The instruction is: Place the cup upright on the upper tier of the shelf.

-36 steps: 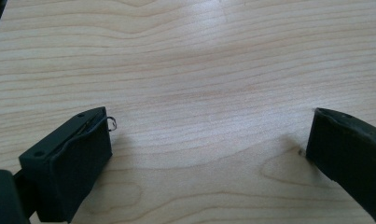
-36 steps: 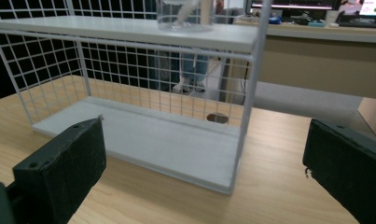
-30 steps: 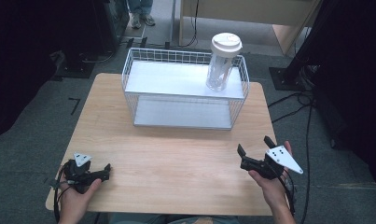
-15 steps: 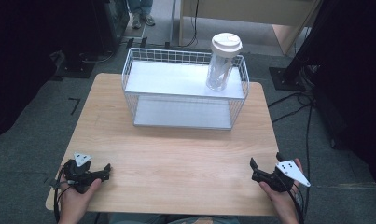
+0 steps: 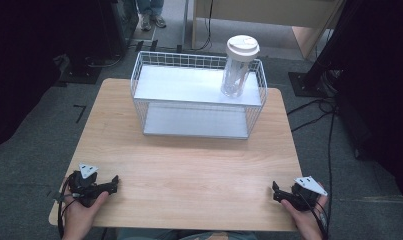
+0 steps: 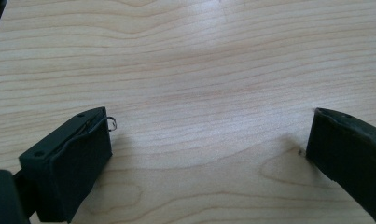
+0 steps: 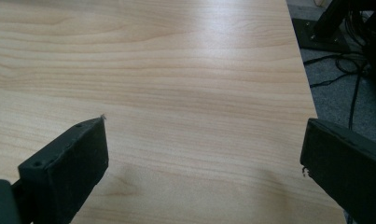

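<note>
A white wire basket (image 5: 154, 107) stands at the far middle of the wooden table (image 5: 189, 165). A clear cup with a white lid (image 5: 237, 67) stands upright at the basket's right end. My left gripper (image 5: 113, 182) rests at the near left corner of the table, held by a hand. In the left gripper view it (image 6: 209, 140) is open, with only bare wood between its jaws. My right gripper (image 5: 276, 192) sits low at the near right corner. Its jaws are wide apart over the tabletop in the right gripper view (image 7: 204, 149), so it is open with nothing held.
The table's right edge (image 7: 311, 93) runs close beside my right gripper, with grey floor and black cables (image 5: 324, 107) beyond it. Dark stands and furniture legs surround the table. Bare wood lies between the grippers and the basket.
My right gripper has drawn back and dropped toward the table's near right corner. The left gripper, basket and cup have stayed put.
</note>
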Motion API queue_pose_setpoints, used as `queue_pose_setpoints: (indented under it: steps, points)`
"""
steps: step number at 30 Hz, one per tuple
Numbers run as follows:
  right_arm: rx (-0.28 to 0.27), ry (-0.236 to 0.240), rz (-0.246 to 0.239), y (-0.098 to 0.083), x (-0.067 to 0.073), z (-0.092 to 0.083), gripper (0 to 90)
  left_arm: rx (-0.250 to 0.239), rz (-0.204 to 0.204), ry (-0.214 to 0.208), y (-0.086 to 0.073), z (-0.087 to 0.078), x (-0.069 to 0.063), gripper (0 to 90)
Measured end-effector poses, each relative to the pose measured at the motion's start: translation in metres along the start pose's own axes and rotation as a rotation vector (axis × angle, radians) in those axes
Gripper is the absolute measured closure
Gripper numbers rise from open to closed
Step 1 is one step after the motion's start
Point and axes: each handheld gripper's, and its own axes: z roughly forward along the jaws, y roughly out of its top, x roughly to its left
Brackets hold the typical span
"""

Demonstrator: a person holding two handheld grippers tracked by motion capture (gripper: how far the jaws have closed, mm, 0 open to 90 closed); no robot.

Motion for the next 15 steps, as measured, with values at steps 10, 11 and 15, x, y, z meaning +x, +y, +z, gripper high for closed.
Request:
queue_pose_setpoints:
  steps: [10,11,15]
  points:
    - [0.115,0.043,0.018,0.0002,-0.0026,0.0065,1.4,-0.001,0.001,0.0,0.0,0.0001,-0.0001,0.2]
    - [0.114,0.044,0.01,0.0001,-0.0027,0.0067,1.4,-0.001,0.001,0.0,0.0,0.0002,-0.0001,0.2]
    - [0.115,0.051,0.009,0.0001,-0.002,0.0067,1.4,-0.001,0.0,0.0,0.0,0.0001,-0.0001,0.2]
